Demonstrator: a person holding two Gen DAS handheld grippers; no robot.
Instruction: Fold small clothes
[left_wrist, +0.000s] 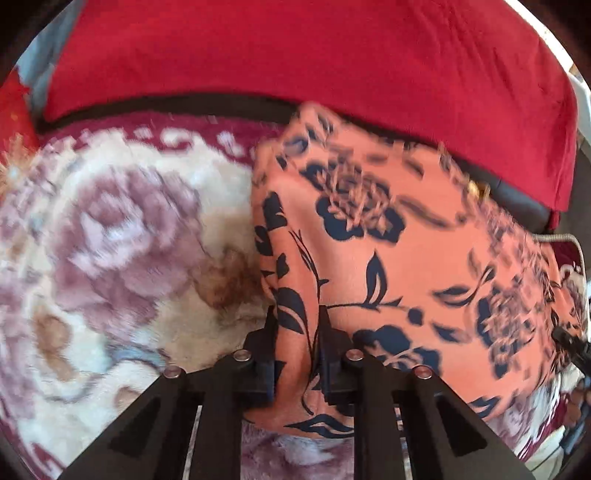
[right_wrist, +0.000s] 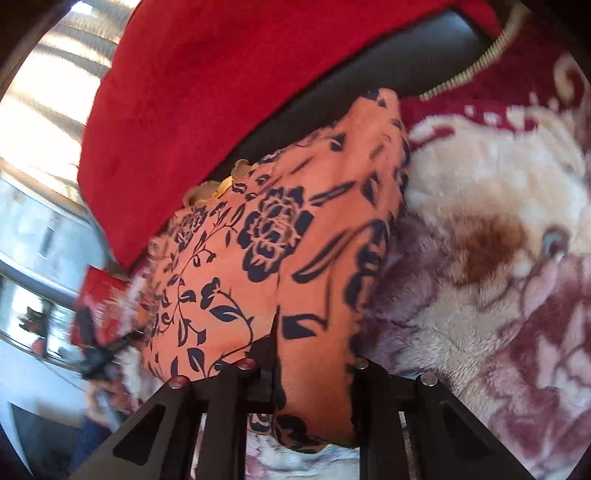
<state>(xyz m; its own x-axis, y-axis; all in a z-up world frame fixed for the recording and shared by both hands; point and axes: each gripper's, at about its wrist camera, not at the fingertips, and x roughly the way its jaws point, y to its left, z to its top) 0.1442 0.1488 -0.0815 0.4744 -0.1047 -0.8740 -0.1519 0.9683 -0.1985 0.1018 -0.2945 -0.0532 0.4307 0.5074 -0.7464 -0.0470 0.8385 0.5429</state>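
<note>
On a plush floral blanket (left_wrist: 110, 240), cream with mauve roses and a dark red border, lies the orange garment (left_wrist: 388, 240) with a navy flower print. Both claws have hold of it. Left gripper (left_wrist: 297, 314): fingers close together, clamped on a bunched fold of the orange cloth at its near edge; the fabric runs down between the two black fingers (left_wrist: 267, 332) and hangs below them. In the left view the garment spreads up and to the right from the grip, its far edge touching a dark strip under a red cushion (left_wrist: 295, 55). Motion blur on the print and blanket.

Right gripper (right_wrist: 295, 339): also pinched on the garment (right_wrist: 277, 229), cloth draped over and between the fingers, hiding most of the right-hand finger; the left-hand finger (right_wrist: 267, 347) shows as a black wedge against the fabric. Here the garment stretches up and away toward the red cushion (right_wrist: 203, 92), with the blanket (right_wrist: 498, 258) just beside it on the right. A gold frilly trim (right_wrist: 221, 184) peeks out at the garment's far left edge. Corded blanket edging (right_wrist: 476, 62) at the top right. The other claw (left_wrist: 570, 341) is just visible at the right edge of the left view, blurred.
</note>
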